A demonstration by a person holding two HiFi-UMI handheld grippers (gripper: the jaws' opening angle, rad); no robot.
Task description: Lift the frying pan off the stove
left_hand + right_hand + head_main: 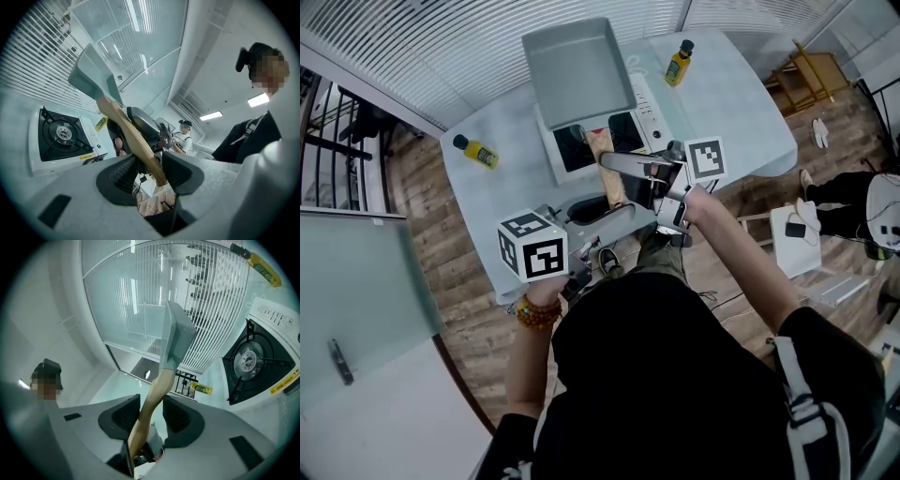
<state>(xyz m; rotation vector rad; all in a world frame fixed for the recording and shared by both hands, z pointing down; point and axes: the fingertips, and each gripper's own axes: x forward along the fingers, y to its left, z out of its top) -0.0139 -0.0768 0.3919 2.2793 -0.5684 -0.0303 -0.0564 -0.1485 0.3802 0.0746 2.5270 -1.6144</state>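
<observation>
The frying pan (577,70), square, grey and wooden-handled, is held clear of the stove (61,136). Its handle (136,140) is clamped between the partly parted jaws of the left gripper (149,166) and the right gripper (151,416).

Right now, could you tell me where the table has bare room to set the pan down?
Widest bare table lies right of the stove, beside the far bottle. A narrower strip separates stove and left bottle. Left gripper and right gripper crowd the front edge.

matt grey pan (577,70), probably metal; smooth pale wood handle (152,404); glossy white stove (63,138) casing.
</observation>
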